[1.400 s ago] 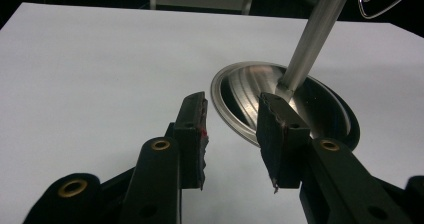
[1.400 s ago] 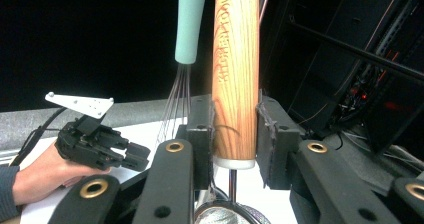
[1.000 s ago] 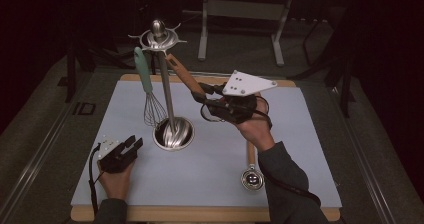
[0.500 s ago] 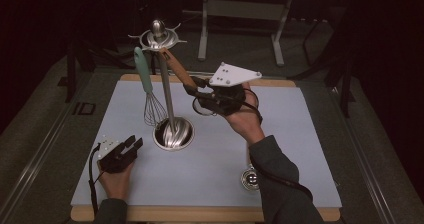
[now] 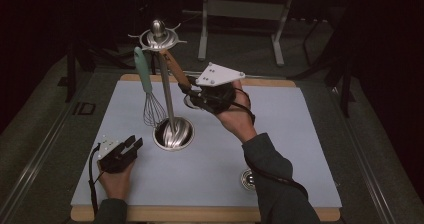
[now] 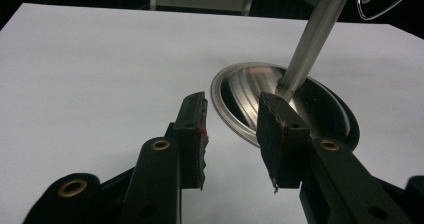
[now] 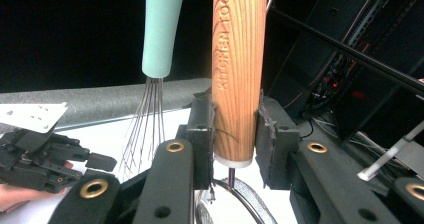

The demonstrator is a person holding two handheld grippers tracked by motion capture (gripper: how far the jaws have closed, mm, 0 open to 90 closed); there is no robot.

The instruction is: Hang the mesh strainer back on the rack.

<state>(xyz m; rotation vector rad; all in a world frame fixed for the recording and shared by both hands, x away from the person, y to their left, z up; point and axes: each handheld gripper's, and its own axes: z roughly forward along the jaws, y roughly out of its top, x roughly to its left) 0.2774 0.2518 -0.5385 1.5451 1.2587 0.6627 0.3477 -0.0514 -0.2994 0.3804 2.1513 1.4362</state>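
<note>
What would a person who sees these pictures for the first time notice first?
First comes the tall shiny metal utensil stand with its round dished base, standing left of centre on the pale blue table mat. A wire whisk with a mint-green handle hangs at its left side. The right hand-held gripper clamps a wooden-handled utensil stamped with letters, raised up to the stand's top ring.

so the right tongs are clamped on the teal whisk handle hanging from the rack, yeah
Not quite. The right tongs are clamped on the wooden handle hanging from the rack; the teal whisk hangs free beside it. The right gripper view shows this.
</note>
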